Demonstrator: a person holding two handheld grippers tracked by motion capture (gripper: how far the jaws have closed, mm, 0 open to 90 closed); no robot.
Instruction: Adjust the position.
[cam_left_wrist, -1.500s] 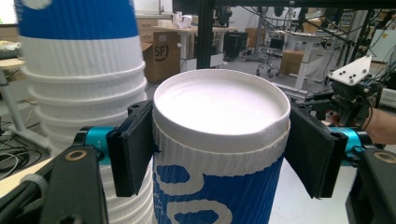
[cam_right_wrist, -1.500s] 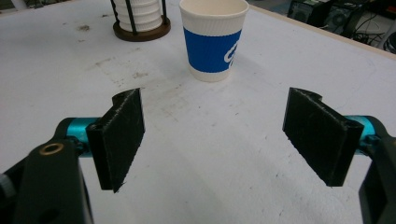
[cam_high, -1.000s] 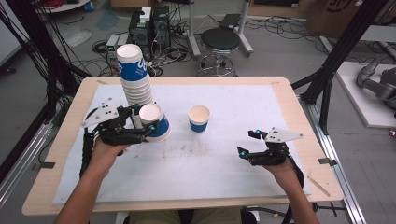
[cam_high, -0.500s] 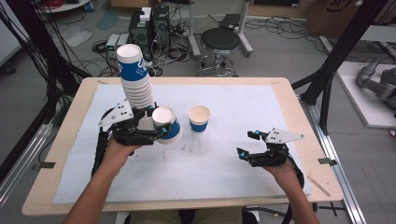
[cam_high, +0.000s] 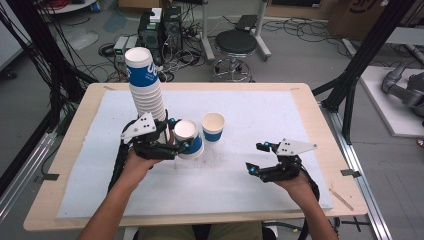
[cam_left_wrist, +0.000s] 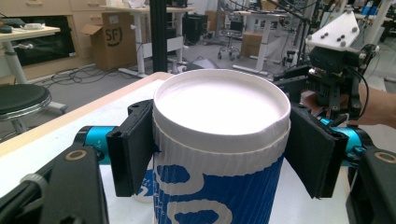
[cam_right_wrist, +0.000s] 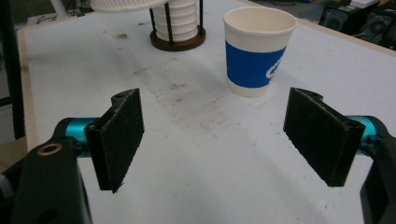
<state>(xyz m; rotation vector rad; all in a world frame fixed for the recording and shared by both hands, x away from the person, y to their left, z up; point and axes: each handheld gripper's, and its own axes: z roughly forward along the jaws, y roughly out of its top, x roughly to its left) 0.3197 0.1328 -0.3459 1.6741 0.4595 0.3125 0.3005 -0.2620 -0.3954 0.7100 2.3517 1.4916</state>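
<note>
My left gripper (cam_high: 176, 136) is shut on a white and blue paper cup (cam_high: 188, 137) and holds it just above the mat, right of the tall cup stack (cam_high: 146, 84). In the left gripper view the cup (cam_left_wrist: 219, 154) sits between both black pads (cam_left_wrist: 132, 147), which press its ribbed wall. A second cup (cam_high: 213, 126) stands upright on the mat just right of the held one; it also stands ahead of my right gripper (cam_right_wrist: 219, 140) as an upright cup (cam_right_wrist: 256, 50). My right gripper (cam_high: 256, 157) rests open at the right of the mat with nothing between its jaws.
The stack sits in a round wooden holder with black rods (cam_right_wrist: 178, 41). A white mat (cam_high: 260, 115) covers the wooden table (cam_high: 310, 107). A stool (cam_high: 235, 45) and computer gear stand beyond the far edge. A black frame post (cam_high: 367, 55) rises at the right.
My left gripper has carried the held cup to the right, away from the stack and closer to the standing cup. The right gripper has stayed put.
</note>
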